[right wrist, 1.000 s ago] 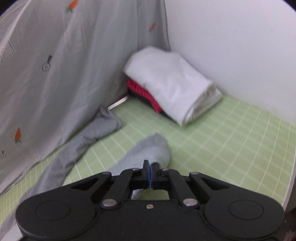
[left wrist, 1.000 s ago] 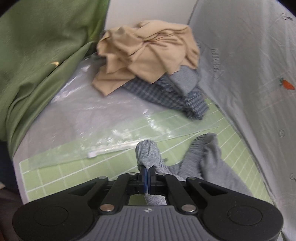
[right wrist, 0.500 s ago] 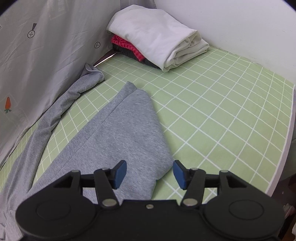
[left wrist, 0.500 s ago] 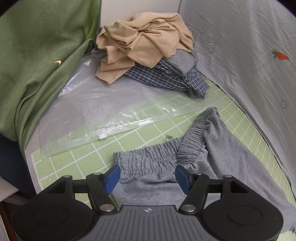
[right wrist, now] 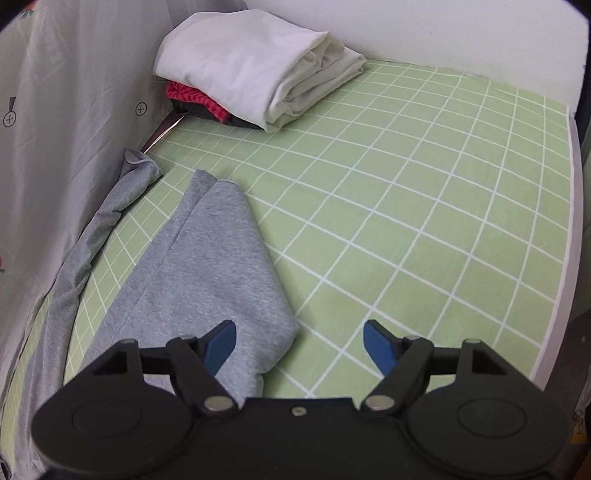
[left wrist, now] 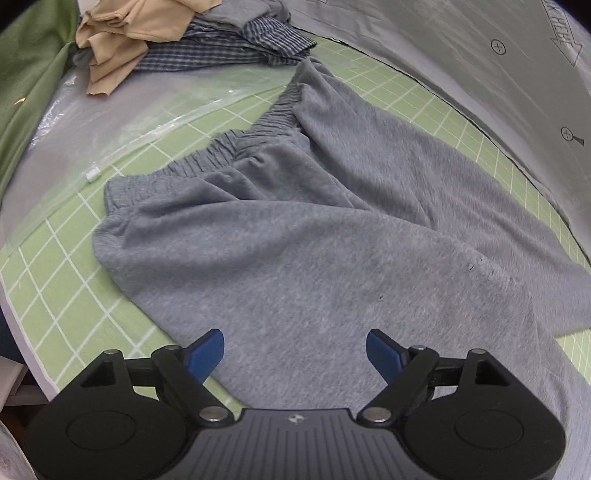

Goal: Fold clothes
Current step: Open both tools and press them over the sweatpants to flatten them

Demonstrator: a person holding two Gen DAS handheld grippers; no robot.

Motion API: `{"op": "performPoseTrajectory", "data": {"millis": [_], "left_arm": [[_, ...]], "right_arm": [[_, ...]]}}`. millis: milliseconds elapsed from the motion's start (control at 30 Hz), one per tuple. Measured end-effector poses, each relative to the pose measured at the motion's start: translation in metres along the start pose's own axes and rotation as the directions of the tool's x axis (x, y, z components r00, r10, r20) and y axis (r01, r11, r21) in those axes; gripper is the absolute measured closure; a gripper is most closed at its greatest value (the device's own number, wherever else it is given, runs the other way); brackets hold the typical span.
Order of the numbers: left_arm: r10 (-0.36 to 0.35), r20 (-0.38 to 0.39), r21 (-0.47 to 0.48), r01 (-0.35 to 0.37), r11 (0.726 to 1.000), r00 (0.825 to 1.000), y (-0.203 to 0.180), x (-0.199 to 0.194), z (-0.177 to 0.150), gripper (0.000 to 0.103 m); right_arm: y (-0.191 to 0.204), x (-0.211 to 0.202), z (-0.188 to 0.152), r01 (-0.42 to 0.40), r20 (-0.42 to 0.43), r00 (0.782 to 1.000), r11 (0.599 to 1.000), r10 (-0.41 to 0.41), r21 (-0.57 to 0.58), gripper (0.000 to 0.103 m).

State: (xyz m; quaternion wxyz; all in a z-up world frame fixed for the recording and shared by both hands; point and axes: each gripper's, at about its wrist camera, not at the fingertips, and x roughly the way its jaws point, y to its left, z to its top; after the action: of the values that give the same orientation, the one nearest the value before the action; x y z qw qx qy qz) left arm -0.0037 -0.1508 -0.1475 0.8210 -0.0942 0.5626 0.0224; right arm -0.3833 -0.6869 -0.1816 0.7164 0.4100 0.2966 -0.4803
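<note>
Looking down both wrist views, I see the green grid mat (right wrist: 424,206) as the biggest surface, with the grey sweatpants (left wrist: 295,229) spread flat across it, waistband (left wrist: 207,155) toward the clear plastic bag (left wrist: 122,110) and one leg end (right wrist: 221,240) lying near the middle of the mat. Beyond sit an unfolded heap topped by a tan garment (left wrist: 125,33) and a folded stack under a white cloth (right wrist: 255,62). My left gripper (left wrist: 295,350) hangs over the pants with jaws opening, touching no fabric; my right gripper (right wrist: 299,343) is likewise opening, the leg hem under its left finger, not pinched. I judge the fleece soft, limp and fairly light, not slippery; I would take it at the elastic waistband corner and the hem.
</note>
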Motion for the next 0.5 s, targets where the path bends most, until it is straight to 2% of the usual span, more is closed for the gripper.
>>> {"op": "performPoseTrajectory", "data": {"millis": [133, 300, 433, 500], "left_arm": [[0.018, -0.041, 0.012, -0.018, 1.0, 0.999, -0.027, 0.023, 0.009, 0.018], [0.053, -0.101, -0.014, -0.055, 0.998, 0.993, -0.048, 0.047, 0.018, 0.018], [0.121, -0.106, 0.089, -0.112, 0.99, 0.987, -0.068, 0.056, 0.012, 0.008], [0.127, -0.102, 0.101, -0.117, 0.988, 0.987, -0.073, 0.059, 0.009, 0.006]], "right_arm": [[0.011, 0.023, 0.019, 0.026, 0.019, 1.0, 0.998, -0.025, -0.05, 0.031], [0.031, 0.064, 0.049, 0.035, 0.011, 0.999, 0.999, -0.035, -0.005, 0.031], [0.05, 0.088, 0.063, 0.034, -0.003, 0.999, 0.999, -0.034, -0.037, 0.031], [0.057, 0.095, 0.068, 0.027, 0.009, 1.0, 0.998, -0.027, -0.064, 0.031]]}}
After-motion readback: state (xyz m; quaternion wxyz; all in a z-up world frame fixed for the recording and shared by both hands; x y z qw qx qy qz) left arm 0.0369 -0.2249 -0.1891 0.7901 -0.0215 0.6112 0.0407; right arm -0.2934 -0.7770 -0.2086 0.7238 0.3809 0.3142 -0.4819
